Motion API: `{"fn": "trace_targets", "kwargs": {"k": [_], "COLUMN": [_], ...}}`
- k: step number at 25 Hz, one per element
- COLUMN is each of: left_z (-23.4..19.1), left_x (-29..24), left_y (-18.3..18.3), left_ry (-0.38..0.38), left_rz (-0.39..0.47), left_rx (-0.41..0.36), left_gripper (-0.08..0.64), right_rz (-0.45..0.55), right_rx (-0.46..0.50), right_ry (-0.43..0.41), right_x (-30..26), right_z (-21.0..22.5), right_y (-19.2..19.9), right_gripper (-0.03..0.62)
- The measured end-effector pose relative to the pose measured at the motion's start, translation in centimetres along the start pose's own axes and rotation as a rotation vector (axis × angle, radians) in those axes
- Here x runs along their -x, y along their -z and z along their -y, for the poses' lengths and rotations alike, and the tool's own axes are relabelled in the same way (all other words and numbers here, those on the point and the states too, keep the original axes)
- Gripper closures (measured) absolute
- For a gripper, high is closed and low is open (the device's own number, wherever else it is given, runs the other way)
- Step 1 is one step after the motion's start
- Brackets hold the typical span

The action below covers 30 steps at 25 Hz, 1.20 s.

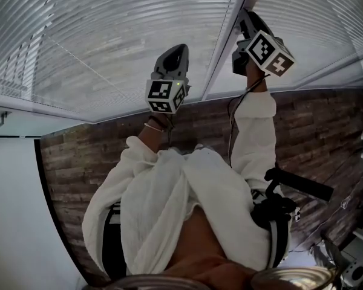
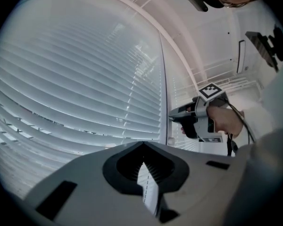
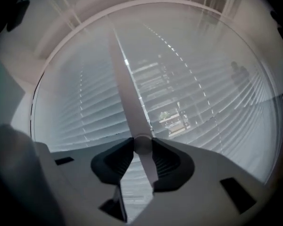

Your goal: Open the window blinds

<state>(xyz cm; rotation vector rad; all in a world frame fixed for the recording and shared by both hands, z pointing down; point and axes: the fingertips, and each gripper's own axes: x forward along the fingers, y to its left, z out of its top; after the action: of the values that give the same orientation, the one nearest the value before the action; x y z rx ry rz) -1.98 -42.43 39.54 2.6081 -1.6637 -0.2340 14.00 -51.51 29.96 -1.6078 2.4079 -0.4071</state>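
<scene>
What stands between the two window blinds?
A white window post, seen in the head view; the right gripper holds a white wand beside it.

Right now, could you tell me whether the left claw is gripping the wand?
No, the wand is clamped in the right claw; the left claw holds nothing.

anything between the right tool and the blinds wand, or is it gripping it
Nothing visible stands in the way. The right tool is closed on the thin white tilt wand, which hangs in front of the white slatted window blinds. The left tool is apart from it, off to one side.
</scene>
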Motion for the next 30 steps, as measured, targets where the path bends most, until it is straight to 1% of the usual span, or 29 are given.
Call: {"fn": "trace_targets", "kwargs": {"k": [1, 2, 5, 6, 7, 8, 10, 12, 13, 14, 15, 16, 18, 20, 24, 26, 27, 28, 29, 30], "left_z": [0.0, 0.0, -0.2, -0.2, -0.2, -0.2, 0.0, 0.1, 0.1, 0.1, 0.0, 0.0, 0.0, 0.2, 0.3, 0.4, 0.5, 0.6, 0.7, 0.8], "left_x": [0.1, 0.2, 0.2, 0.1, 0.1, 0.0, -0.1, -0.2, -0.2, -0.3, -0.3, -0.3, -0.3, -0.4, -0.5, -0.6, -0.6, -0.7, -0.7, -0.8], "left_y": [0.0, 0.0, 0.4, 0.5, 0.6, 0.6, 0.5, 0.3, 0.3, 0.2, 0.2, 0.2, 0.3, 0.6, 1.0, 1.0, 0.9, 0.8, 0.7, 0.6], "left_ry": [0.0, 0.001, -0.001, -0.003, -0.003, -0.003, 0.0, 0.004, 0.004, 0.004, 0.004, 0.003, 0.004, 0.009, 0.013, 0.013, 0.014, 0.015, 0.016, 0.018], "left_rz": [-0.001, -0.004, -0.013, -0.014, -0.015, -0.016, -0.016, -0.014, -0.013, -0.012, -0.011, -0.009, -0.01, -0.014, -0.023, -0.022, -0.02, -0.017, -0.014, -0.012], "left_rx": [-0.001, -0.003, -0.003, -0.001, -0.001, -0.001, -0.003, -0.009, -0.012, -0.013, -0.014, -0.012, -0.01, -0.009, -0.003, 0.0, 0.0, 0.0, -0.002, -0.003], "left_gripper": [0.561, 0.561, 0.561, 0.561, 0.561, 0.561, 0.561, 0.561, 0.561, 0.561, 0.561, 0.561, 0.561, 0.561, 0.561, 0.561, 0.561, 0.561, 0.561, 0.561], "right_rz": [-0.007, -0.017, -0.065, -0.078, -0.084, -0.082, -0.056, -0.026, -0.015, -0.005, 0.003, 0.011, 0.019, 0.006, -0.029, -0.031, -0.028, -0.023, -0.016, -0.007], "right_rx": [0.064, 0.163, 0.584, 0.664, 0.671, 0.621, 0.449, 0.294, 0.246, 0.223, 0.227, 0.251, 0.336, 0.449, 0.736, 0.824, 0.834, 0.806, 0.734, 0.626], "right_ry": [0.012, 0.032, 0.123, 0.133, 0.125, 0.105, 0.063, 0.042, 0.043, 0.051, 0.065, 0.08, 0.102, 0.108, 0.125, 0.125, 0.121, 0.116, 0.108, 0.097], "right_x": [0.1, 0.2, 0.2, 0.1, 0.0, 0.0, 0.0, 0.1, 0.1, 0.0, 0.0, 0.0, 0.0, 0.0, 0.0, -0.1, -0.1, -0.1, -0.1, 0.1], "right_z": [-0.1, -0.2, -0.6, -0.7, -0.6, -0.5, -0.3, -0.1, -0.1, 0.0, 0.0, -0.1, -0.1, -0.1, -0.9, -1.4, -1.5, -1.5, -1.3, -0.9], "right_y": [-0.1, -0.1, 0.2, 0.3, 0.5, 0.5, 0.3, 0.3, 0.3, 0.3, 0.2, 0.2, 0.2, 0.4, 0.4, 0.3, 0.2, 0.2, 0.2, 0.2], "right_gripper": [0.465, 0.465, 0.465, 0.465, 0.465, 0.465, 0.465, 0.465, 0.465, 0.463, 0.463, 0.465, 0.465, 0.465, 0.465, 0.465, 0.465, 0.465, 0.463, 0.465]}}
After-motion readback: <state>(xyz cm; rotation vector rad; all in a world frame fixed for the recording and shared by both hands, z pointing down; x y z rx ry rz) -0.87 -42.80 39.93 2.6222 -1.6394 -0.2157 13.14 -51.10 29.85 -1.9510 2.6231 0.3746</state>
